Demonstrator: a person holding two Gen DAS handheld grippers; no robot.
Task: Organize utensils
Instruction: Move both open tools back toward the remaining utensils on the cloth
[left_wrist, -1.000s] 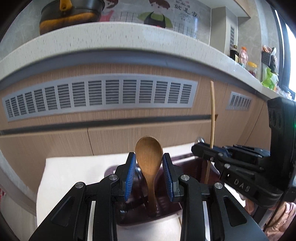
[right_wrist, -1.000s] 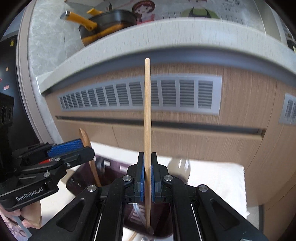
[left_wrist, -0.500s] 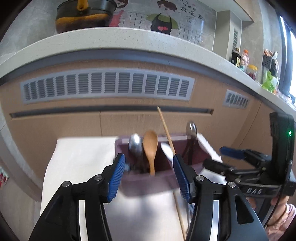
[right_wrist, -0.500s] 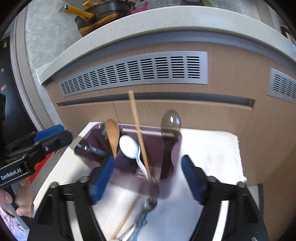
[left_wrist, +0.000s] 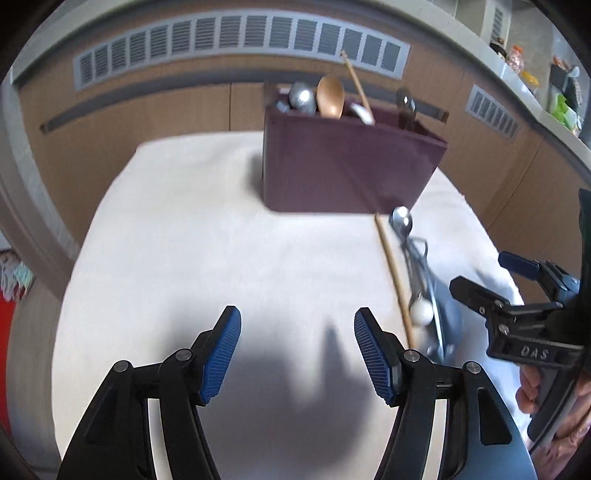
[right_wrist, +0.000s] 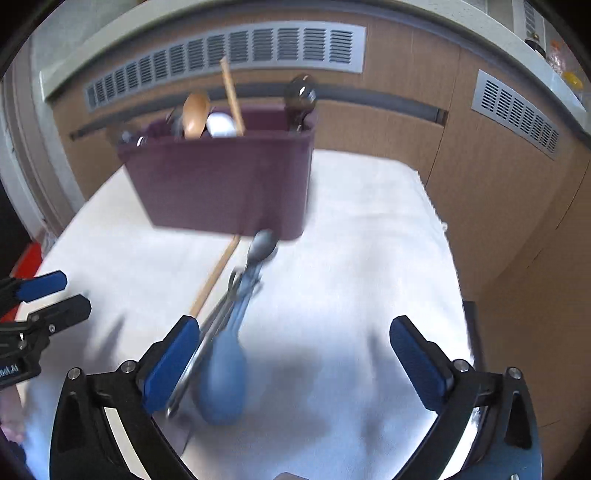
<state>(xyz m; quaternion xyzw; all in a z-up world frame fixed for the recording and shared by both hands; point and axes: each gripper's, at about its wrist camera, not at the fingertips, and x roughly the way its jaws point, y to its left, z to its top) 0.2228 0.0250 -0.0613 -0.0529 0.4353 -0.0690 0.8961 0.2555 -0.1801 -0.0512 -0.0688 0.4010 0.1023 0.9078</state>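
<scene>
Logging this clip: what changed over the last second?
Both grippers let go and drew back: the left gripper released the wooden spoon, the right gripper the chopstick, both now in the holder. Both sets of jaws are opening, empty. The utensils on the cloth stayed.

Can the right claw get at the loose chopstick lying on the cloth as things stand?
Probably yes: the right claw is opening and empty, and the chopstick lies uncovered ahead beside the pile of utensils, though these crowd its right side.

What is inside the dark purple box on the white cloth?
Standing in the purple box: a wooden spoon, a metal spoon, a white spoon, a leaning chopstick and a dark metal utensil. The opaque walls cover their handles and any dividers.
</scene>
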